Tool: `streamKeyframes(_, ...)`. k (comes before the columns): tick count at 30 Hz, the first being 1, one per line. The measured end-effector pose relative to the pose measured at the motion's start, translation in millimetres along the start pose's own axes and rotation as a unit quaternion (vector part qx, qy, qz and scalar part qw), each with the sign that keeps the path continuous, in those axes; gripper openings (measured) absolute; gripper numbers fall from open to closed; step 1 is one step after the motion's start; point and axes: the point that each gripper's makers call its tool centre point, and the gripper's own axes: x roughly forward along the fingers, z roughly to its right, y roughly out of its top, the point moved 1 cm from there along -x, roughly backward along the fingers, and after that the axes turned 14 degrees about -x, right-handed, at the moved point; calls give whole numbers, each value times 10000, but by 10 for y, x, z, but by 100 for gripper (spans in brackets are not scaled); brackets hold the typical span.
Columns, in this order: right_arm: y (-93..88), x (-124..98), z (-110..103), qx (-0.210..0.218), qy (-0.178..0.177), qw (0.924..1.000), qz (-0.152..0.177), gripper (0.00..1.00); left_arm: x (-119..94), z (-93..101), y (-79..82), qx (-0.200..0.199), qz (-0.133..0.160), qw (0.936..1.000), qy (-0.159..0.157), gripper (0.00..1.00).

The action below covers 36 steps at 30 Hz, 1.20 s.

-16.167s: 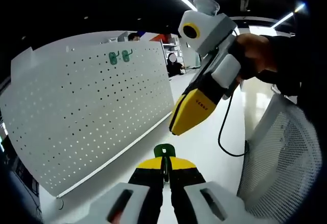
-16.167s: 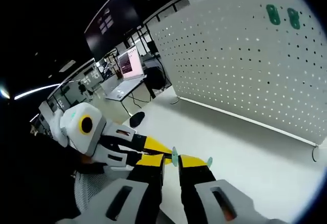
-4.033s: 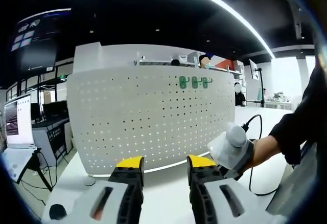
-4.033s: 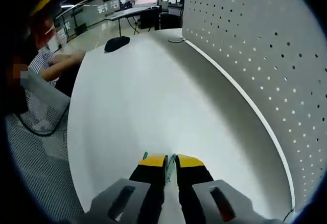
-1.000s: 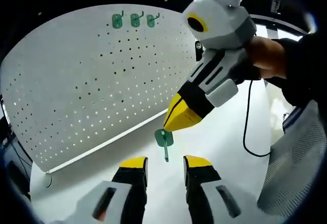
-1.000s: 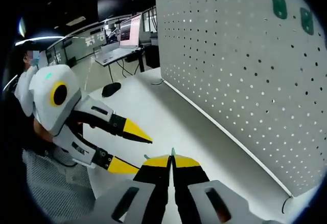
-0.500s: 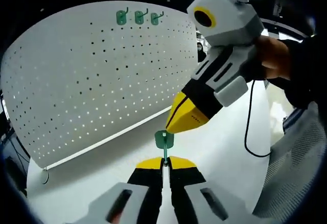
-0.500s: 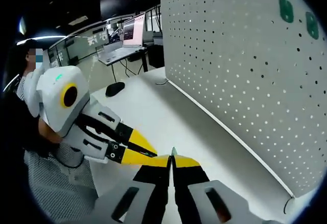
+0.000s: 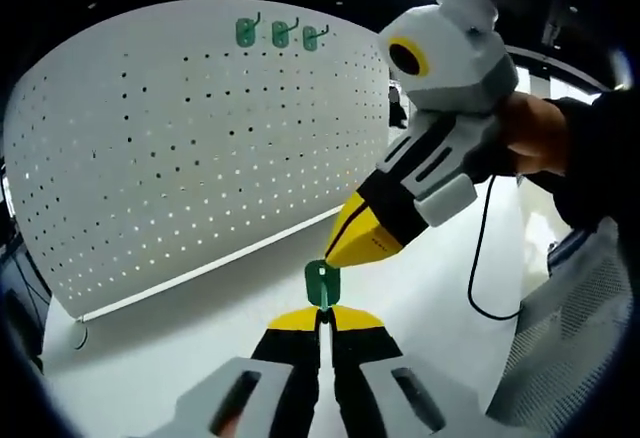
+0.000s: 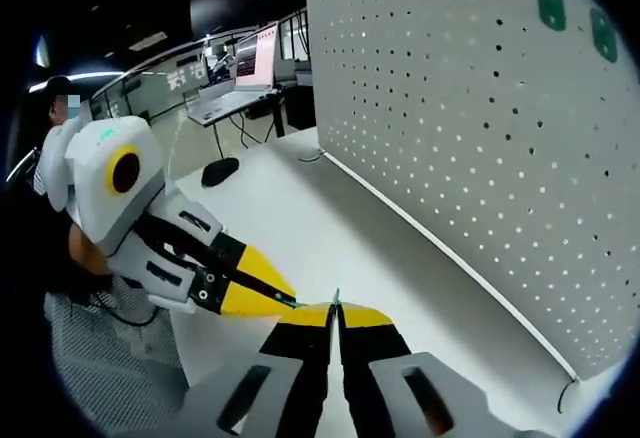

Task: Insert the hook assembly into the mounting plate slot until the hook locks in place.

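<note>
A small green hook [image 9: 322,284] hangs over the white table in front of the white pegboard [image 9: 180,158]. My left gripper [image 9: 322,315] is shut on its stem from below. My right gripper [image 9: 338,255] comes in from the upper right, its yellow jaws closed on the hook's top plate. In the right gripper view, my right gripper [image 10: 336,310] is shut, with a green sliver of the hook [image 10: 336,297] showing between the tips; the left gripper [image 10: 283,298] meets it from the left. Three green hooks [image 9: 280,31] hang in a row at the top of the pegboard [image 10: 480,138].
The table [image 10: 320,218] runs along the foot of the board. A black mouse [image 10: 220,170] lies at its far end, with a laptop desk [image 10: 240,88] beyond. A mesh chair [image 9: 575,358] stands at the right, and a black cable [image 9: 478,268] trails from the right gripper.
My left gripper, open a second ago below the hanging hook, has shut on its stem. The right gripper keeps its hold. The board has gained a third hook since the earliest frames.
</note>
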Motion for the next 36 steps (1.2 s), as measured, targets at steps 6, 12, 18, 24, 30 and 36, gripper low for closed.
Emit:
streamKeyframes(6,-31,12,-31,84,59,9999,8,3,-7,-7,-1,-77,2,10000,13,2)
streamKeyframes(12,-83,32,-17,180,54,9998,0,4,-20,-28,19,-292,77,9995,-2,2)
streamKeyframes(18,-176,84,-28,602,183,9980,38,5,-28,-57,21,-385,100,9992,2,2)
streamKeyframes(24,-257,146,-78,1478,474,9877,157,7,-26,-52,33,-422,147,9990,-24,2)
streamKeyframes(30,-230,146,-59,2317,692,9694,424,7,-26,-38,59,-424,218,9988,-53,2)
streamKeyframes(36,-258,175,-43,2544,735,9632,450,7,-34,0,100,-425,316,9985,-132,2)
